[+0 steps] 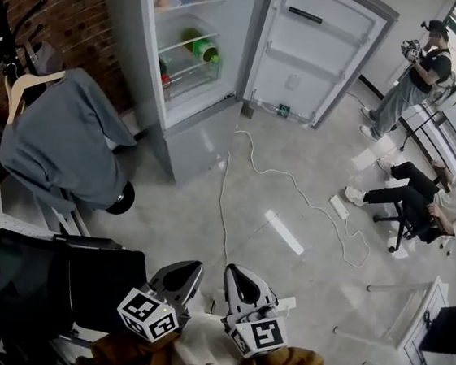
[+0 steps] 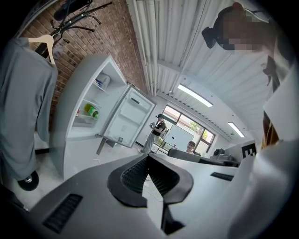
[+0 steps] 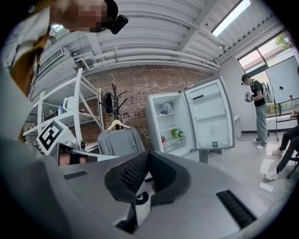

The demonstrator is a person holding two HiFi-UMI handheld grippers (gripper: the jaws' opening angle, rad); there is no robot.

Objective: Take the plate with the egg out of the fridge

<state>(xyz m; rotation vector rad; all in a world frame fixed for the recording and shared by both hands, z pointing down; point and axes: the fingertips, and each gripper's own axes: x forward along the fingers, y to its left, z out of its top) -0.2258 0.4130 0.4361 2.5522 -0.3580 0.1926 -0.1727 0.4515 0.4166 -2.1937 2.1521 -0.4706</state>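
The grey fridge (image 1: 187,124) stands across the room with its upper door (image 1: 317,49) swung wide open. A green bottle (image 1: 204,50) lies on a middle shelf, and small items sit on the shelves above and below it. I cannot make out a plate or an egg from here. My left gripper (image 1: 185,269) and right gripper (image 1: 238,275) are held close to the body, side by side, far from the fridge. Both are shut with nothing between the jaws. The left gripper (image 2: 148,156) and the right gripper (image 3: 148,154) each look toward the fridge (image 2: 88,116) (image 3: 168,123).
A grey garment on a hanger (image 1: 62,134) hangs left of the fridge, with a black chair (image 1: 61,281) nearer me. A white cable (image 1: 293,185) and power strip (image 1: 340,205) lie on the floor. One person stands (image 1: 416,76) and another sits (image 1: 438,202) at the right.
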